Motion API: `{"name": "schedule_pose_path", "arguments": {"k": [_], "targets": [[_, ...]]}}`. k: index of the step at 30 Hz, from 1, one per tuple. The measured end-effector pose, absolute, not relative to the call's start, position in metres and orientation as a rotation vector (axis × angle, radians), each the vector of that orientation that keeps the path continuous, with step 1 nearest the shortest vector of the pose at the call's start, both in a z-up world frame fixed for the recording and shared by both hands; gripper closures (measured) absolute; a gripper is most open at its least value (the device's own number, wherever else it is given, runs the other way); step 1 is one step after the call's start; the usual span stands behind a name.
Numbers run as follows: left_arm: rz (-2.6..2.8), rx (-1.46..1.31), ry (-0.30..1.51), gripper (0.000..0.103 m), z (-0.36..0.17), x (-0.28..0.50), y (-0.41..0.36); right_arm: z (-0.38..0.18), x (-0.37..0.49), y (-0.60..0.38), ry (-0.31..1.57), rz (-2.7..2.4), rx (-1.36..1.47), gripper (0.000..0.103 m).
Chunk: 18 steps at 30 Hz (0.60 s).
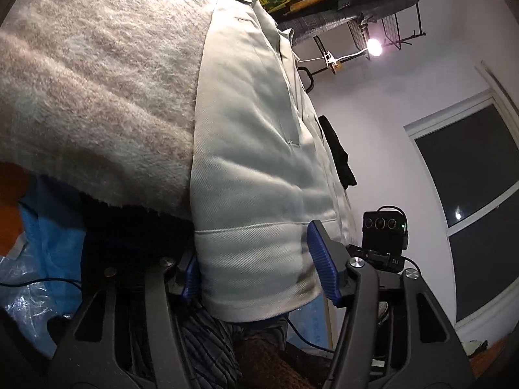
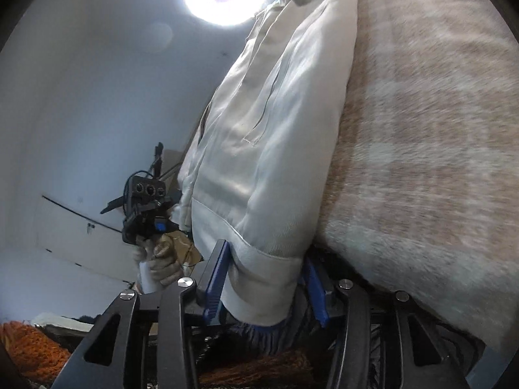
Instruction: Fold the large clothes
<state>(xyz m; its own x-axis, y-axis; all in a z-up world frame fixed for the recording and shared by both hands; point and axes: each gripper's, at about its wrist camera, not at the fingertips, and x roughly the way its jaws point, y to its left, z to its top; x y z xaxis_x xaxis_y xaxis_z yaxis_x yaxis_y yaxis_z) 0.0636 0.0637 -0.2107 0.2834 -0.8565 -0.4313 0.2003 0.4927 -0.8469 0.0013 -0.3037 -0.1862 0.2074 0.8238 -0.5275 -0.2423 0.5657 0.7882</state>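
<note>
Blanket [image 1: 97, 81], fuzzy beige, covers the bed; pale jacket [image 1: 253, 168] lies on it w/ hem toward both cams. Window [image 1: 480, 201] beyond jacket, dark. Left hand-held gripper [image 1: 256, 269] and right hand-held gripper [image 2: 262, 288] each clamp hem. Bed underside hidden.

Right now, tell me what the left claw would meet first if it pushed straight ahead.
The pale jacket: its hem band already sits between the left claw's blue pads, so going on would likely just drive deeper into that fabric, with the fuzzy blanket beside it.
</note>
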Motion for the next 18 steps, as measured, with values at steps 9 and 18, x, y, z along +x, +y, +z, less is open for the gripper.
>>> {"name": "schedule_pose_path", "arguments": {"k": [9,18], "targets": [[-0.811,-0.743,1.049,0.069,-0.185,0.053,0.066,-0.163,0.004,-0.285,1.098,0.911,0.596,0.075],[-0.852,-0.790,1.003,0.074,-0.150,0.058,0.064,-0.136,0.003,-0.290,0.981,0.928,0.676,0.082]]}}
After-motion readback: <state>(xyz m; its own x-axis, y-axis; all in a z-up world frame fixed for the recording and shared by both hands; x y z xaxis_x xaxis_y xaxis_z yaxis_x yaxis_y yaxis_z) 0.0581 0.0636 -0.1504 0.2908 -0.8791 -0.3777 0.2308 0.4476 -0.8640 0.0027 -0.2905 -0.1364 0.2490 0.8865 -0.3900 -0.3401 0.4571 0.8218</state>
